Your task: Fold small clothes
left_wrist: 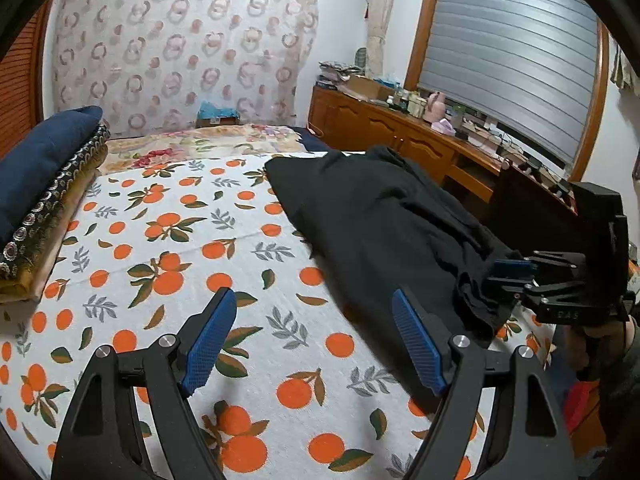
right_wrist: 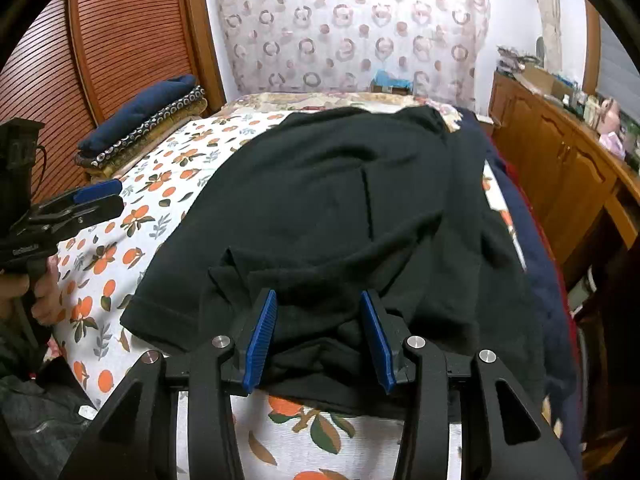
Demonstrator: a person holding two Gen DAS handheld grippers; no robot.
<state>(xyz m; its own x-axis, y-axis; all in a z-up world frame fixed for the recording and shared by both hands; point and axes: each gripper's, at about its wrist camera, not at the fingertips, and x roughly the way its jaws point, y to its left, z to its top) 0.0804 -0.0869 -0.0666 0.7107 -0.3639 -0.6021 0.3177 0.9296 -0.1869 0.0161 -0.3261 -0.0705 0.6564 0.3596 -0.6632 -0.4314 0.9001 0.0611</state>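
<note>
The shirt (right_wrist: 340, 208) — black, rumpled — is lying on the bed's right side, spreading from the near edge toward the far end, on top of an orange-print sheet (left_wrist: 192, 248). In the right wrist view, the right gripper (right_wrist: 318, 332) is sitting at the shirt's near hem with its blue pads (right_wrist: 262, 336) spread apart on either side of a bunched ridge of cloth; the fabric is lying between the jaws, but they are not pressing it, so the gripper is released. In the left wrist view this same gripper (left_wrist: 516, 276) is showing side-on at the shirt's near corner.

The left gripper (left_wrist: 316, 340) is hovering over bare sheet just left of the shirt, its jaws wide and holding nothing; its pads (left_wrist: 210, 344) are clear of the cloth. The right wrist view is showing it from the side (right_wrist: 100, 196), well apart from the shirt, with a hand (right_wrist: 36, 292) gripping its handle.

Farther along the bed's left edge a stack of folded cloths (left_wrist: 48, 200) is resting, a navy one on top. Beyond the sheet a floral blanket (left_wrist: 208, 140) is covering the far end of the bed. To the right a wooden cabinet (left_wrist: 400, 132) is running along the wall, its top crowded with small items — a blind (left_wrist: 508, 52) is hanging above it. A patterned curtain (left_wrist: 184, 48) is covering the far wall
</note>
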